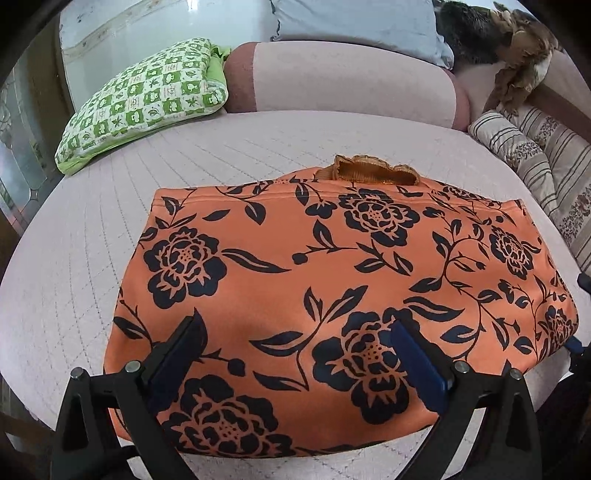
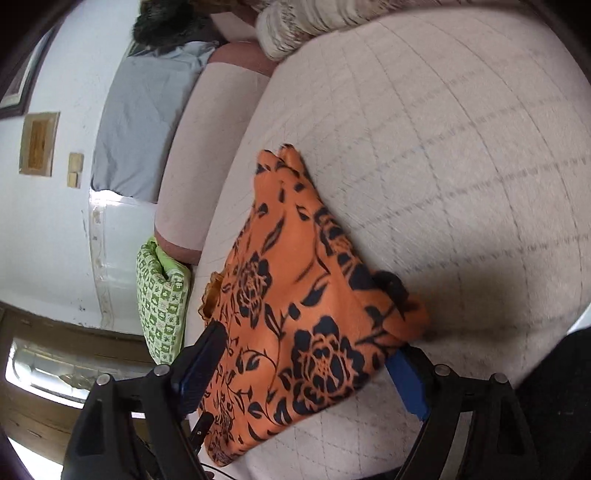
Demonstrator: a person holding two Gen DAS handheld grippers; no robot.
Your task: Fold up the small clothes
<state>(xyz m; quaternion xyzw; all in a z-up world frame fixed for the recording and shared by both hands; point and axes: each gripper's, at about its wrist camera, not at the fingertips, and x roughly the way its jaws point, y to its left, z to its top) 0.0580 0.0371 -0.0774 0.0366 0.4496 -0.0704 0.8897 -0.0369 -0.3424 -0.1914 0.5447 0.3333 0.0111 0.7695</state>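
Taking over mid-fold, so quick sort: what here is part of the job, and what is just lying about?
Job:
orange floral garment, lying flat on the quilted bed cover
left gripper, jaws open over it
right gripper, jaws open around its edge

Lying about:
green checked pillow
striped cushion
pale blue pillow

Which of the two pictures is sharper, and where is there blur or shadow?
Left wrist view: sharp, evenly lit, the orange cloth crisp, edges bent by the fisheye. Right wrist view: the quilted cover is smeared by motion blur, and a dark shadow lies beside the cloth.

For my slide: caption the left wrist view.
Open left gripper hovers over a folded orange floral garment on a quilted bed.
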